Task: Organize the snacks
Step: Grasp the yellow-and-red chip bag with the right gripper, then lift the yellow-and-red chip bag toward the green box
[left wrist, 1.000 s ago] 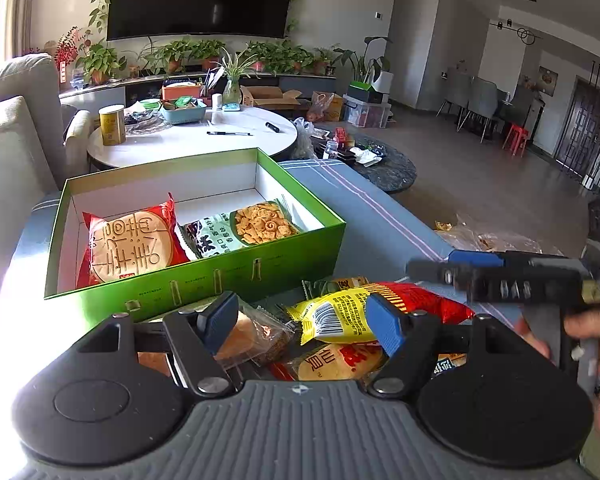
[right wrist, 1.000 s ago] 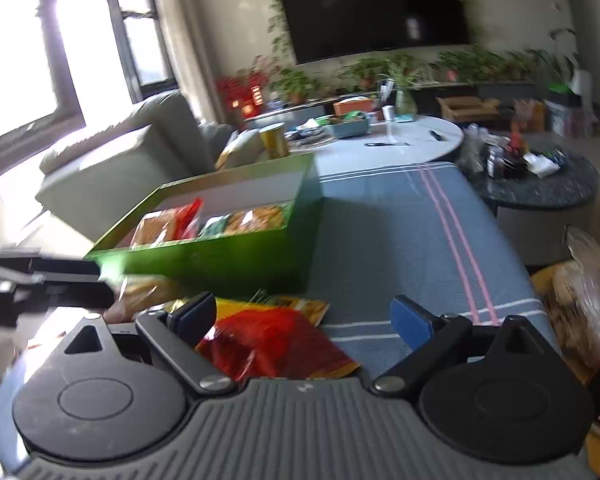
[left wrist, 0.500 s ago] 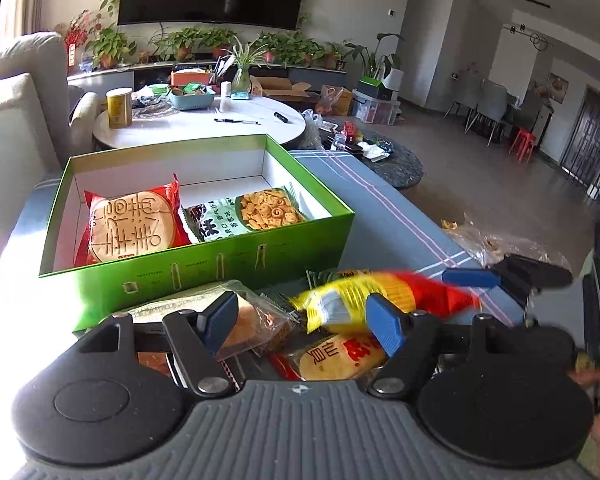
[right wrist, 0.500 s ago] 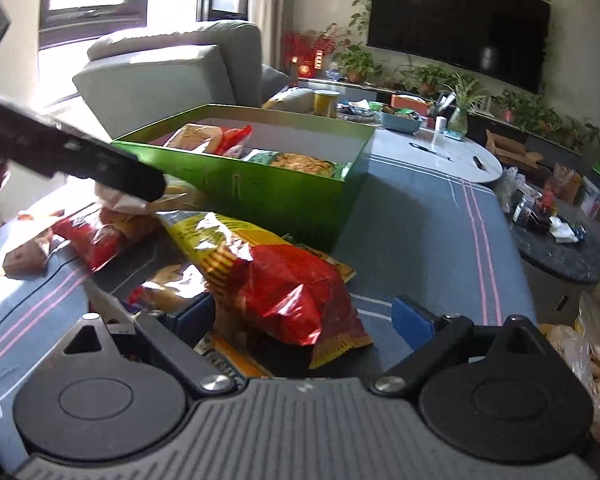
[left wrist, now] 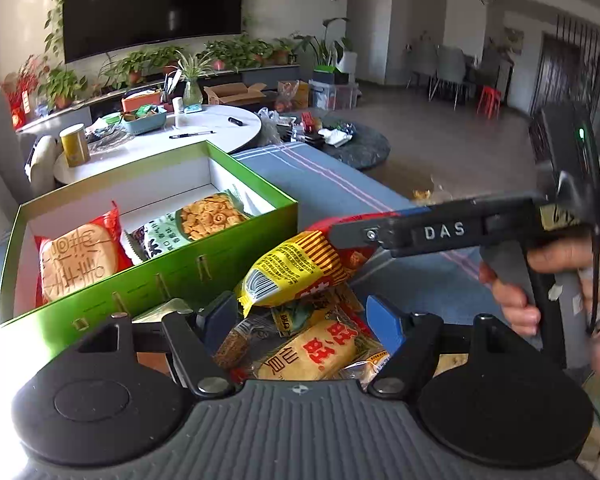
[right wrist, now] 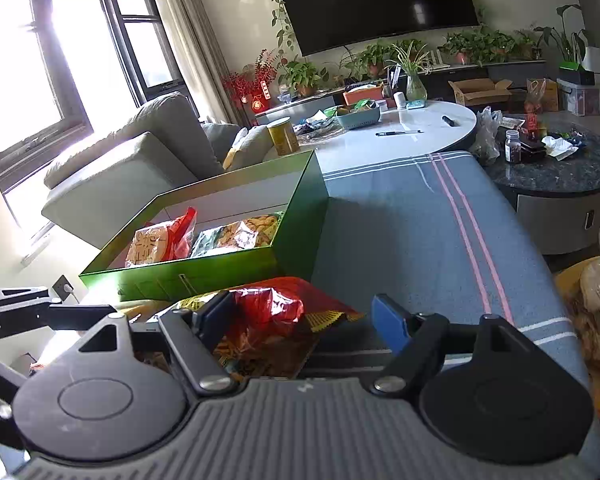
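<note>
Yellow-red snack bag (left wrist: 300,268) between right gripper (right wrist: 300,320) fingers, grip unclear; left gripper (left wrist: 300,320) open. Next: green box (left wrist: 204,276).

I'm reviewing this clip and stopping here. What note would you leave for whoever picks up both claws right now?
Left claw: open, holding nothing, above the loose packs.
Right claw: open around the red and yellow snack bag. Its far pad does not touch the bag, so there is no grip yet.
Green box: on the striped cloth, holding a round cracker pack and a green biscuit pack.
Done: two packs are boxed.
Left: close on the red and yellow bag and box it. Then box the pile in front of the box, including the yellow pack.
</note>
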A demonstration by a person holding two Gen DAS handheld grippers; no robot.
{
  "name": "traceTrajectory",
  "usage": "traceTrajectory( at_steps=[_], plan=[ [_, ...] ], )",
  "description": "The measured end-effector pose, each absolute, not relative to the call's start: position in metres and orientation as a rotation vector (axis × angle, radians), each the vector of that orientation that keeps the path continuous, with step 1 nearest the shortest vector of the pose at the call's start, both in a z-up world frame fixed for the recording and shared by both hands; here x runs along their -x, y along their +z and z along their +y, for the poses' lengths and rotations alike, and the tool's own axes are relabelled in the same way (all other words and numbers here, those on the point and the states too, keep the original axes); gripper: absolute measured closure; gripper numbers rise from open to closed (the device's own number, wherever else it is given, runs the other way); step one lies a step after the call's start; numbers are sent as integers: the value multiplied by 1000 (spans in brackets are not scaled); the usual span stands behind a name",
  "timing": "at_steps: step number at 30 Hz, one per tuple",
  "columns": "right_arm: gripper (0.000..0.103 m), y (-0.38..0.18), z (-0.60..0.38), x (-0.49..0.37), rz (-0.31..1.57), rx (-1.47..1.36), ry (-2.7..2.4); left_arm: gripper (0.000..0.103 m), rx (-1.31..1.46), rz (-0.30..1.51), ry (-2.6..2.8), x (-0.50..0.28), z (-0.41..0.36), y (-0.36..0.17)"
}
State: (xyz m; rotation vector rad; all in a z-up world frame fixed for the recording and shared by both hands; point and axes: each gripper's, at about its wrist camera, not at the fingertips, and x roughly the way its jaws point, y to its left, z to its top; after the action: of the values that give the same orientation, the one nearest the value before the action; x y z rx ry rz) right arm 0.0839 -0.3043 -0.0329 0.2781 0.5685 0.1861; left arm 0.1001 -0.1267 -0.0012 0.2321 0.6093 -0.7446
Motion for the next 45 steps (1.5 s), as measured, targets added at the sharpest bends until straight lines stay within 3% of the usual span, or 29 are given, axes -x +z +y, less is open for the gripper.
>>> traceTrajectory(
  at_steps=[8, 27, 45],
  plan=[
    [25, -35, -306, -88, 577, -304, 194, 34, -376, 627, -658, -115, -160, -20],
    [25, -33, -313, -81, 540, -157, 248, 37, -108, 573, -562, -153, -135, -1],
    [25, -37, -312, -94, 587, -261, 284, 37, -150, 622, -593, -155, -146, -14]
  ],
)
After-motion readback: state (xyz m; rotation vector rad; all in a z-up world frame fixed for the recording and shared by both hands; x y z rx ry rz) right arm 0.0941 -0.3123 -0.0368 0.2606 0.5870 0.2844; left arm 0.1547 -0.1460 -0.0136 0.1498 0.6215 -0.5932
